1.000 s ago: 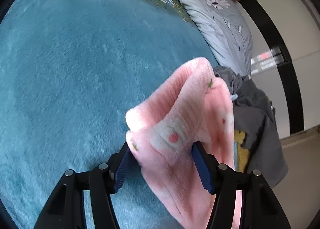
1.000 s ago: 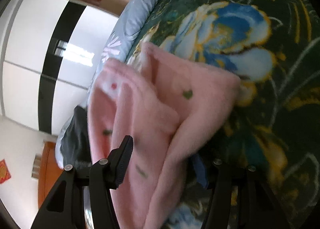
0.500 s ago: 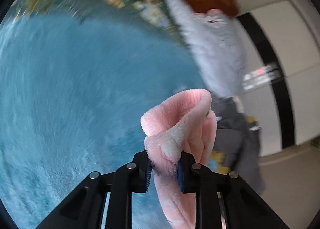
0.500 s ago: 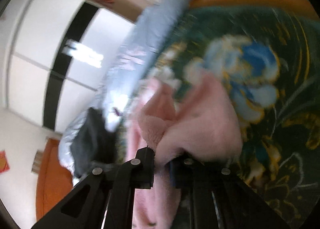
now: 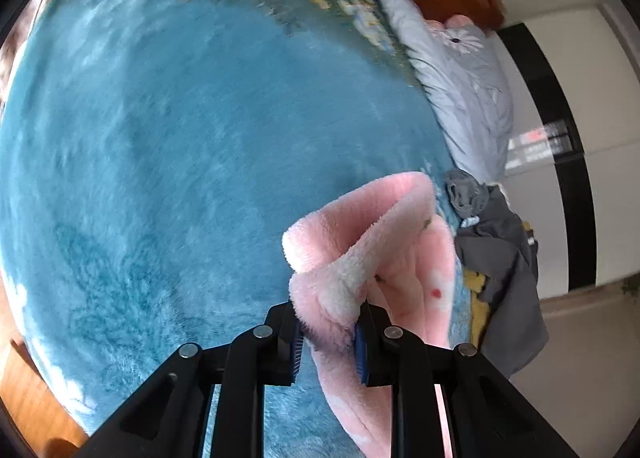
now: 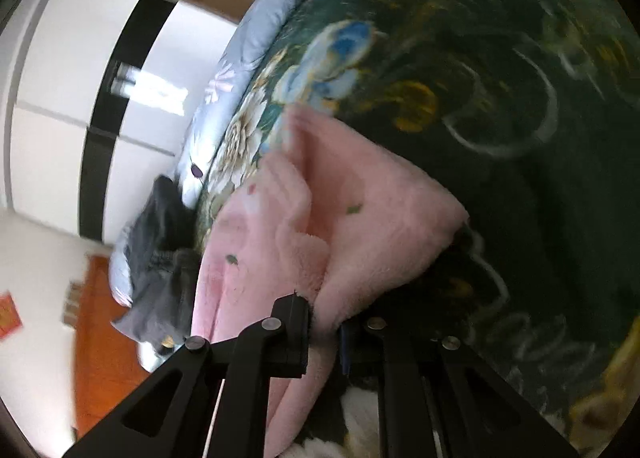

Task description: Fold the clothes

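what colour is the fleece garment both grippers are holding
Pink fleece garment with small red and green specks, clearest in the left wrist view.

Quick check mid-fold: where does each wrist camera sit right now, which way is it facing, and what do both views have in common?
Left wrist: sits on the left claw, looking along its fingers over the teal blanket; the claw is shut on the pink garment.
Right wrist: sits on the right claw, tilted sideways toward the dark flowered blanket; shut on the same pink garment.
Shared: pink garment, grey clothes, pale blue quilt.
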`<state>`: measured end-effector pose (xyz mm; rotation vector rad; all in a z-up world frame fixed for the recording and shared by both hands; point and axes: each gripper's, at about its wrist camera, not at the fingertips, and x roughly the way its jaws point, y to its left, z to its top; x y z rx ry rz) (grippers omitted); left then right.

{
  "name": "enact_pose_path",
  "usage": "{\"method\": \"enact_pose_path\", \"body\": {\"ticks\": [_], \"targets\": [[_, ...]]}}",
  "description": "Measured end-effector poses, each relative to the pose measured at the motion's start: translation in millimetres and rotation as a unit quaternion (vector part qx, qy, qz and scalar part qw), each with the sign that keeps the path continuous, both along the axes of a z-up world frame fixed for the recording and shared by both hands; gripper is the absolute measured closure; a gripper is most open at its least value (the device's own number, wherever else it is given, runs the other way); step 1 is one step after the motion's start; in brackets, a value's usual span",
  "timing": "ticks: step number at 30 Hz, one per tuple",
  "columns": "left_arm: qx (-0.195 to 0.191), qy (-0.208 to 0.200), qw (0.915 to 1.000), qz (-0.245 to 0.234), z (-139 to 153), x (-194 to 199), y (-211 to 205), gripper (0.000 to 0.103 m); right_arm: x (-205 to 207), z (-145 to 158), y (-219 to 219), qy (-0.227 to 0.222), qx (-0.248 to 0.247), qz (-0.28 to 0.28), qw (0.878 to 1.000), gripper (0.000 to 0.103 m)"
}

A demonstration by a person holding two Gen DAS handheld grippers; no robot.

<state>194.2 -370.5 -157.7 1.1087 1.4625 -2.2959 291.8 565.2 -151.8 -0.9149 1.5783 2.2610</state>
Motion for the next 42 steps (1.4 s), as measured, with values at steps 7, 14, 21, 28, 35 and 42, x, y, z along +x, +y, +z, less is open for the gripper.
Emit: {"method": "enact_pose_path", "body": {"ticks": [7,14,21,28,35,42], "targets": [[-0.012,-0.030,0.9987,-0.040,5,9,2,0.076,-2,7,-2,-0.012,0.028,0.028,0.999,0.086],[-0.042,-0.052,0.9967,-0.045,26,35,-13,0.065,28,4,4,-0.016,0.027,0.026,0.999,0.081],[-0.094,-0.041,0.9946,-0.013,69,53,-23,0.056,62,21,11,-0.001,0.053,0.000,0.999,0.079],[-0.153,0.001,0.9725,-0.176,80,17,103,0.051,56,41,-12,0.053,0.062,0.040,0.996,0.079],[-0.177,0.008,0.9632,-0.202,52,5,174,0.051,26,14,-21,0.025,0.033,0.062,0.997,0.077],[-0.135,-0.008,0.9758,-0.172,18,22,182,0.050,22,-6,-9,0.052,-0.012,0.023,0.998,0.067]]}}
